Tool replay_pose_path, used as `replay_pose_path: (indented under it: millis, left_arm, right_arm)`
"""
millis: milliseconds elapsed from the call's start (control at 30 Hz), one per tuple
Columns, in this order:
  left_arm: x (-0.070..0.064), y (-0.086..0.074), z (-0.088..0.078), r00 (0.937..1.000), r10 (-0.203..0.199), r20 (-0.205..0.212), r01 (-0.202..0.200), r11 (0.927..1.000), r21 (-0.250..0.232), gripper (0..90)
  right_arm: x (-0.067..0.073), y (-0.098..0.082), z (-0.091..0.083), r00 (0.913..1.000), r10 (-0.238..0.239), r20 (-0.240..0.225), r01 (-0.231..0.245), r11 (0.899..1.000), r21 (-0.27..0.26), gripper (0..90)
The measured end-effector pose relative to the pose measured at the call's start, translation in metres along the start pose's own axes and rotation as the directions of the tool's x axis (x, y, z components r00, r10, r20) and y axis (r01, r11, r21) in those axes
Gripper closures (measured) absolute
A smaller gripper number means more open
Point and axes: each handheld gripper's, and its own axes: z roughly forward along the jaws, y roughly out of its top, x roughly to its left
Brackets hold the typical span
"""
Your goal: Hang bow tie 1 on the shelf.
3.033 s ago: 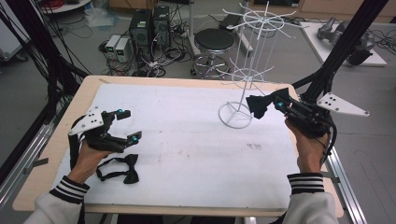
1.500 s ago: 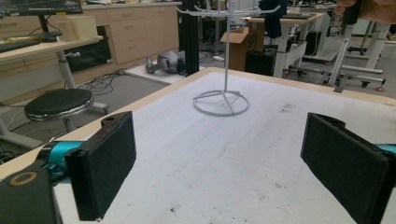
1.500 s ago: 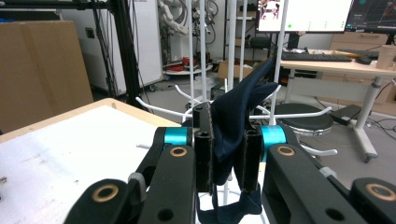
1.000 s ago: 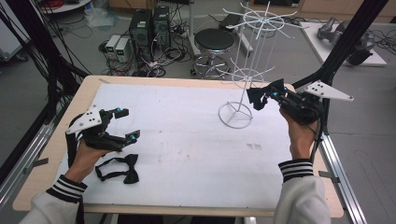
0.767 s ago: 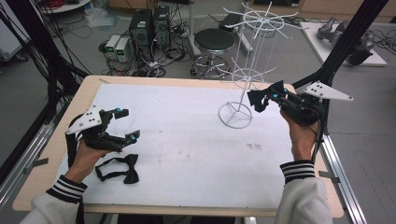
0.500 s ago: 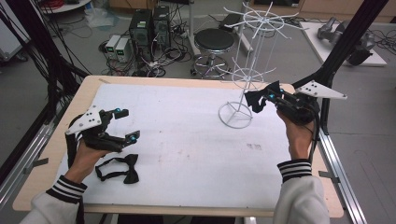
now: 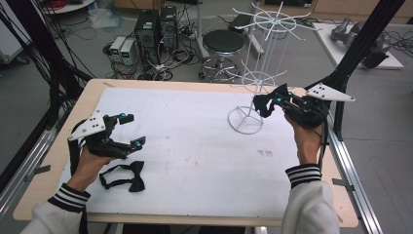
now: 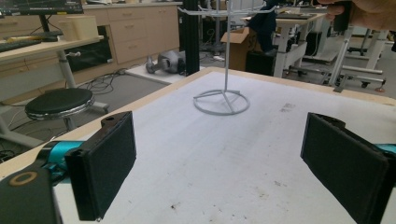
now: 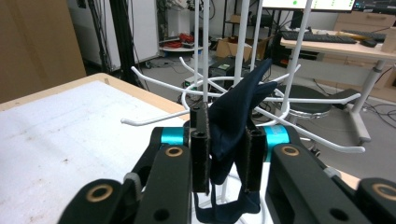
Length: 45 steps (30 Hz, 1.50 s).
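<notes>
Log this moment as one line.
right tongs: gripping dark bow tie at wire rack | left tongs: open | second bow tie: on table

The bow tie point(image 9: 233, 122) in the right gripper point(image 9: 225, 154) looks like soft dark cloth, matt, w/ folds. The gripper's pads point(image 9: 201, 149) are black & rough, like foam; its arms are black plastic, a bit shiny, w/ blue shiny metal bits. The rack point(image 7: 258, 78) is thin white wire, smooth & glossy. Under the rack, the table point(image 7: 195, 141) top is white, matt & a bit dirty, w/ a pale wood edge. Far from the rack, a 2nd bow tie point(image 7: 124, 176) is black cloth by the left gripper point(image 7: 127, 130), black plastic w/ a grey plate.
</notes>
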Motion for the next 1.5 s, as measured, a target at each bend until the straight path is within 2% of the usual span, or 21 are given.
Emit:
replay_pose_path:
  millis: [67, 133, 200, 333, 467, 567, 800, 1033, 1133, 1267, 1333, 1500]
  left_arm:
    - [0.000, 0.000, 0.000, 1.0000, 0.001, 0.001, -0.001, 1.0000, -0.001, 10.8]
    - [0.000, 0.000, 0.001, 1.0000, 0.000, 0.002, 0.000, 1.0000, -0.002, 10.8]
    - [-0.001, 0.000, 0.001, 1.0000, 0.001, 0.001, -0.001, 1.0000, -0.001, 10.8]
    - [-0.001, 0.000, 0.001, 1.0000, 0.000, 0.003, 0.000, 1.0000, -0.001, 10.8]
    - [-0.001, 0.000, 0.001, 1.0000, -0.004, 0.006, 0.004, 1.0000, -0.003, 10.8]
    - [-0.001, 0.000, 0.000, 1.0000, -0.006, 0.004, 0.006, 1.0000, -0.007, 10.8]
    - [-0.002, 0.000, -0.004, 1.0000, -0.002, -0.006, 0.002, 0.9998, -0.020, 10.8]
    - [-0.004, 0.002, -0.006, 1.0000, -0.001, -0.007, 0.001, 0.9995, -0.032, 10.8]
    - [-0.003, 0.001, -0.006, 1.0000, 0.005, -0.001, -0.005, 0.9996, -0.027, 10.8]
    - [-0.002, 0.000, -0.006, 1.0000, 0.001, -0.001, -0.001, 0.9996, -0.030, 10.8]
    - [-0.001, 0.000, -0.007, 1.0000, 0.002, -0.003, -0.002, 0.9995, -0.032, 10.8]
    - [0.000, -0.002, -0.008, 1.0000, 0.004, -0.001, -0.004, 0.9995, -0.031, 10.8]
  right_arm:
    - [0.000, 0.000, 0.000, 0.9999, -0.009, 0.007, 0.009, 1.000, 0.001, 72.6]
    - [0.000, 0.000, 0.000, 0.9996, -0.010, 0.027, 0.010, 1.000, -0.002, 61.5]
    - [0.000, 0.000, -0.001, 0.9989, -0.008, 0.045, 0.008, 1.000, -0.005, 54.5]
    - [0.001, -0.001, -0.001, 0.9978, 0.024, 0.062, -0.024, 1.000, 0.005, 35.4]
    - [0.001, -0.001, -0.003, 0.9978, 0.037, 0.055, -0.037, 0.999, -0.005, 19.4]
    - [0.001, -0.001, -0.005, 0.9974, 0.042, 0.059, -0.041, 0.999, -0.015, 12.3]
    - [0.011, -0.002, -0.018, 0.9993, 0.021, 0.030, -0.019, 0.997, -0.072, 11.2]
    - [0.025, -0.014, -0.033, 0.9991, 0.006, -0.041, -0.012, 0.989, -0.148, 11.2]
    - [0.032, -0.021, -0.036, 0.9965, -0.011, -0.083, -0.003, 0.987, -0.159, 11.2]
    - [0.039, -0.034, -0.036, 0.9880, -0.032, -0.151, 0.004, 0.983, -0.182, 11.2]
    - [0.043, -0.042, -0.035, 0.9842, -0.043, -0.172, 0.008, 0.980, -0.200, 11.2]
    - [0.054, -0.057, -0.031, 0.9767, -0.066, -0.204, 0.023, 0.979, -0.203, 11.2]
